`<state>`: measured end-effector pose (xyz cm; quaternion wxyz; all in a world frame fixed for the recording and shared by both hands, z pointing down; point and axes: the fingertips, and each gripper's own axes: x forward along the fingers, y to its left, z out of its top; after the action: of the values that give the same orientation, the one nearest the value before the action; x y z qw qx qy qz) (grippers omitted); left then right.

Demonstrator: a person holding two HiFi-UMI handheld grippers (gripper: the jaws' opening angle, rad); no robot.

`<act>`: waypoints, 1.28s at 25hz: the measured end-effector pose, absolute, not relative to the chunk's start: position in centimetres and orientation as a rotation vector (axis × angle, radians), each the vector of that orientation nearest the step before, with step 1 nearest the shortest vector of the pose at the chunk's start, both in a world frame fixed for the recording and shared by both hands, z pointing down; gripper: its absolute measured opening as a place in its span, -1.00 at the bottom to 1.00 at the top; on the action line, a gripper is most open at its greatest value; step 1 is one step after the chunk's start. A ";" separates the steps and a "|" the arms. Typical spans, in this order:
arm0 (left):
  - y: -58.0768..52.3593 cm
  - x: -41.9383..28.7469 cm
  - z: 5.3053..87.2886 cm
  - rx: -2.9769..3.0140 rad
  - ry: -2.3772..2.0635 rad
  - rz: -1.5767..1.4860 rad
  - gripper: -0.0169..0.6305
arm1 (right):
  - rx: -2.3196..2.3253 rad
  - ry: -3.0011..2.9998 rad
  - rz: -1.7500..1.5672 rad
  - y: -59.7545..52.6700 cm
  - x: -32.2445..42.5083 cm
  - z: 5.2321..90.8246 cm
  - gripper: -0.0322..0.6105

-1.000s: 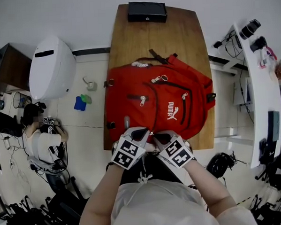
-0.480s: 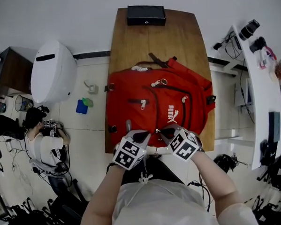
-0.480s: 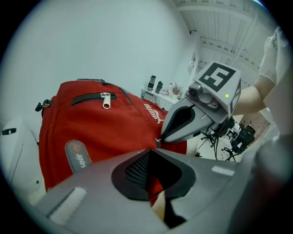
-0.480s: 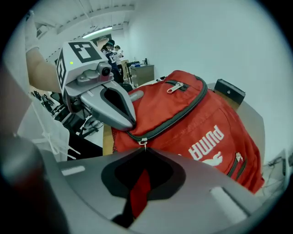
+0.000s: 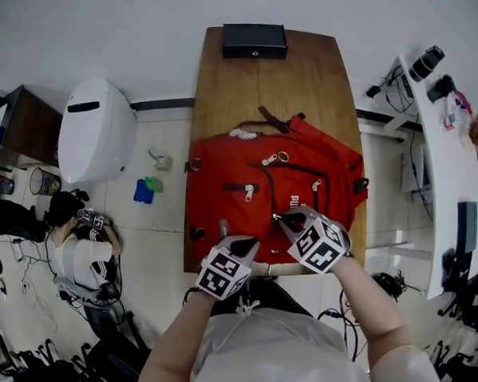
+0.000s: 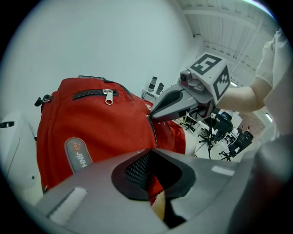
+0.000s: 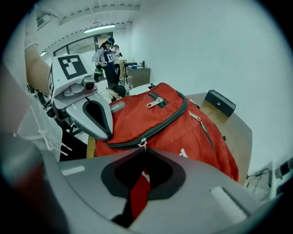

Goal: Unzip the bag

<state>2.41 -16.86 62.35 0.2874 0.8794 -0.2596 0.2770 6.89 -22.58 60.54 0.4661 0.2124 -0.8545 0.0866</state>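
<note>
Right gripper view: right gripper [image 7: 143,154] clamped on the zipper pull [image 7: 142,143].
Beside it, left gripper [image 6: 152,155] pinches bag [image 6: 91,130] fabric, likely bracing it against the tug.

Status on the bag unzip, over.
Left gripper shut on red backpack's near edge. Right gripper shut on zipper pull; zipper track ahead looks closed. Nothing in the way.
</note>
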 end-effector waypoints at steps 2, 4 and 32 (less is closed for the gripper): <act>-17.0 2.3 62.4 2.349 -0.690 0.740 -0.93 | 0.552 -2.107 0.194 -24.0 7.0 59.8 -0.86; -16.9 2.4 62.5 2.346 -0.697 0.739 -0.93 | 0.581 -2.122 0.189 -25.4 7.2 59.2 -0.86; -16.6 2.7 62.2 2.302 -0.651 0.672 -0.93 | 0.491 -2.173 0.027 -36.5 2.8 57.3 -0.85</act>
<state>2.70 -16.64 62.18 0.3223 0.8769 -0.2482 0.2559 2.78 -36.51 57.29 0.4412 0.1976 -0.8753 0.0110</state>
